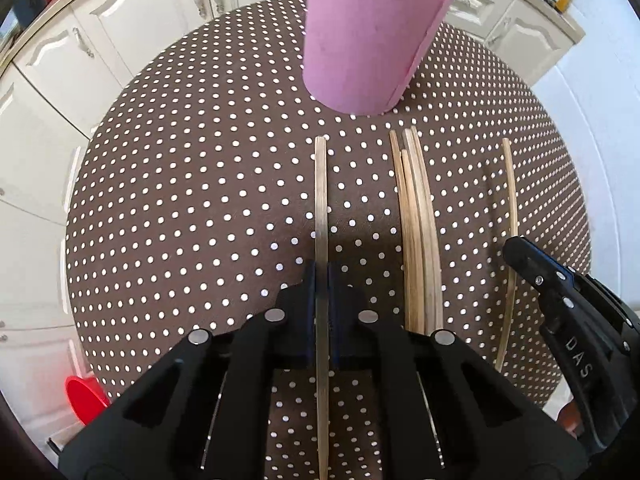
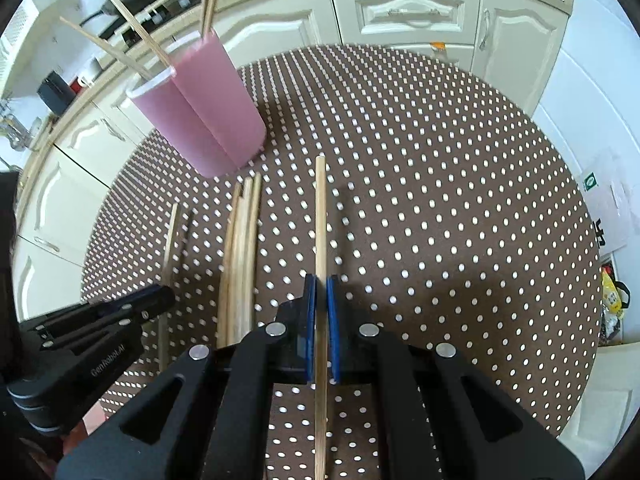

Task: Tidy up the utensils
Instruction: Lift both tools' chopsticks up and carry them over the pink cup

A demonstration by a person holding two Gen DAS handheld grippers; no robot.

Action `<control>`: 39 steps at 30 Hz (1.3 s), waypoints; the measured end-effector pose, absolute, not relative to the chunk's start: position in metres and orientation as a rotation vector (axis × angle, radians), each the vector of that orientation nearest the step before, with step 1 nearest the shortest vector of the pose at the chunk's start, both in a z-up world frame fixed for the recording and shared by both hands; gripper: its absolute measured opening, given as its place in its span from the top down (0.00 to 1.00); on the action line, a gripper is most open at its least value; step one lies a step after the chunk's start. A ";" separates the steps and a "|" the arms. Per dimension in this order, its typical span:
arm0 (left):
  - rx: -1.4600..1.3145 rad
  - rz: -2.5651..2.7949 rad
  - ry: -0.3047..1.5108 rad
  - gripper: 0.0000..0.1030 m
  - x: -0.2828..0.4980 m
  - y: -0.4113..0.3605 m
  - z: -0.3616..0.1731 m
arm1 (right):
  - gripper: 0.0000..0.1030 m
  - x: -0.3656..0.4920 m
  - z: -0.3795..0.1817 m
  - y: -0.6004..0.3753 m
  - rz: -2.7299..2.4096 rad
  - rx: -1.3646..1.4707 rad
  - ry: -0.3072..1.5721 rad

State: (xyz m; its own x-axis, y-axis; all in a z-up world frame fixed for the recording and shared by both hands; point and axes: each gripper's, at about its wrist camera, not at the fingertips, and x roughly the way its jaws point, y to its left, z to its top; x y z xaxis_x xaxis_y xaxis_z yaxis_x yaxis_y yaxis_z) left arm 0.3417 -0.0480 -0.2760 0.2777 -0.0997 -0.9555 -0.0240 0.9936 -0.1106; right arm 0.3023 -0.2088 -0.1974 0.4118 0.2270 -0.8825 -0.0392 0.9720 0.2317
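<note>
gripping a single wooden chopstick (image 1: 321,208), the left gripper (image 1: 321,276) has its blue-padded jaws closed tight on the stick, which runs straight ahead along the fingers and ends short of a pink cup (image 1: 368,36). the right gripper (image 2: 321,286) does the same with its own chopstick (image 2: 320,216), jaws clamped on it, the stick pointing forward over the table. each held stick casts a shadow on the cloth beside it, but whether the sticks touch the cloth i cannot tell.

between the two grippers, a small bundle of loose chopsticks (image 1: 416,220) lies flat on the brown polka-dot tablecloth (image 1: 192,200), side by side and touching, roughly parallel to the held sticks. in the right wrist view the same bundle (image 2: 240,248) sits just left of the right gripper's stick.

farther on, the pink cup stands on the cloth just beyond the tips of the loose bundle, with several chopsticks (image 2: 132,32) already inside, leaning out over its white rim.

beyond the round table, cream kitchen cabinets (image 2: 400,12) curve along the back, and a red bowl (image 1: 86,398) shows low at the left edge.
</note>
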 end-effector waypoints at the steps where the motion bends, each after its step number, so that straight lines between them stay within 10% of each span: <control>1: -0.134 -0.058 1.279 0.94 0.336 -0.043 -0.273 | 0.95 0.302 -0.192 -0.210 0.167 0.191 1.117; 39: -0.219 -0.065 0.776 0.94 0.344 0.000 -0.074 | 0.95 0.345 -0.035 -0.220 0.173 0.374 0.597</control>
